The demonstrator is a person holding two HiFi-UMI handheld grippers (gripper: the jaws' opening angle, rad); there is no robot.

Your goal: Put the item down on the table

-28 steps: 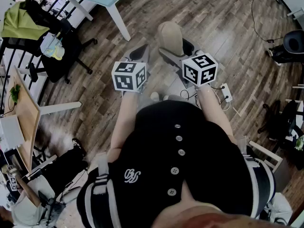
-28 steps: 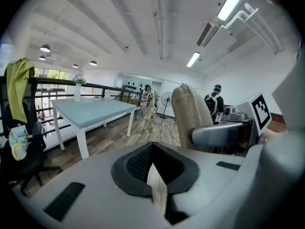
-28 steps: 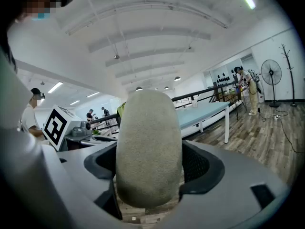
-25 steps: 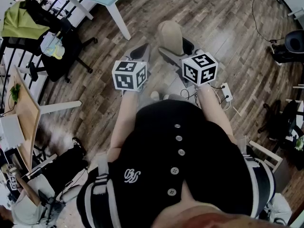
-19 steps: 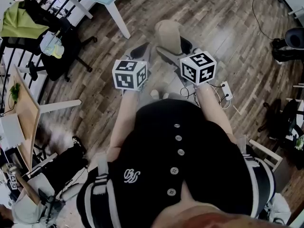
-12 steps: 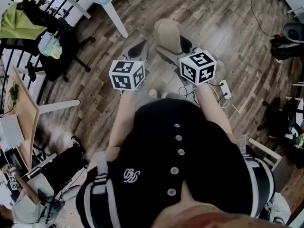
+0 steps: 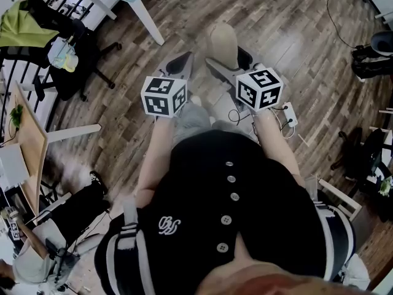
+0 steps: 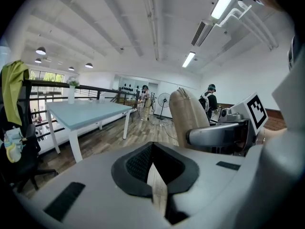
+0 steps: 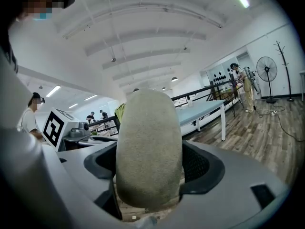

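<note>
Right gripper (image 7: 228, 63) is clamped tight on a beige cushion (image 9: 148, 142), held out over the wood floor (image 7: 295, 23). Left gripper (image 8: 153, 163) sits just beside it, jaws pressed together on nothing.

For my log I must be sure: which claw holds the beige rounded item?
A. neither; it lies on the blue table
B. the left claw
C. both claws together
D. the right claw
D: the right claw is closed on the beige rounded item; the left claw holds nothing.

Dark wood-plank floor (image 7: 295, 35) under a white beamed ceiling (image 8: 119, 27) — strip lights (image 8: 189, 59) lit, black office chair (image 7: 86, 66) at left.
</note>
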